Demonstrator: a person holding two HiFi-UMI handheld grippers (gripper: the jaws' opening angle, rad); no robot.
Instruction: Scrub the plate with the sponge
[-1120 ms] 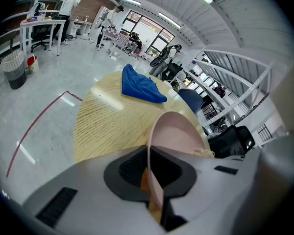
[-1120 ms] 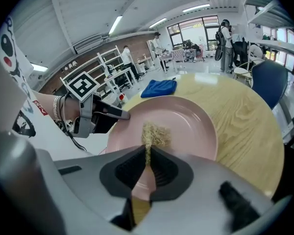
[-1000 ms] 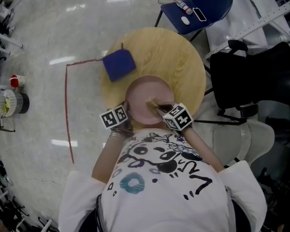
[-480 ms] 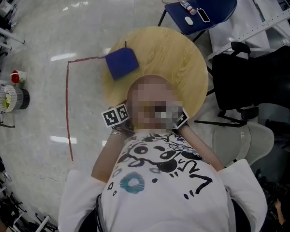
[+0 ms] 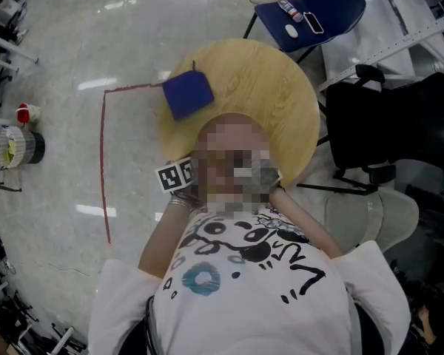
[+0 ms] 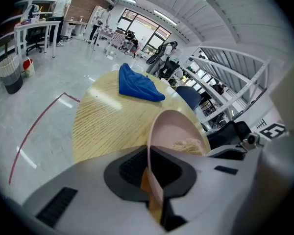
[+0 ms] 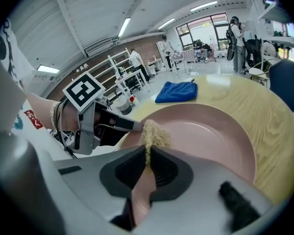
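A pink plate (image 7: 210,136) rests near the front edge of the round wooden table (image 5: 274,87); in the head view a mosaic patch covers it. My left gripper (image 6: 149,160) is shut on the plate's near rim (image 6: 154,131), and its marker cube (image 5: 176,176) shows at the table's edge. My right gripper (image 7: 148,155) is shut on a tan fibrous sponge (image 7: 154,133). The sponge lies against the plate's inner surface, close to the left gripper's fingertips (image 7: 130,125). In the left gripper view the sponge (image 6: 188,146) sits inside the plate.
A crumpled blue cloth (image 5: 187,95) lies on the far left of the table. A blue chair (image 5: 311,6) with a bottle stands beyond the table. A black chair (image 5: 385,117) and a white chair (image 5: 370,213) stand to the right. Red tape (image 5: 103,161) marks the floor.
The right gripper's marker cube has slid a little left over the plate and is under the mosaic patch. The left gripper stays on the rim.
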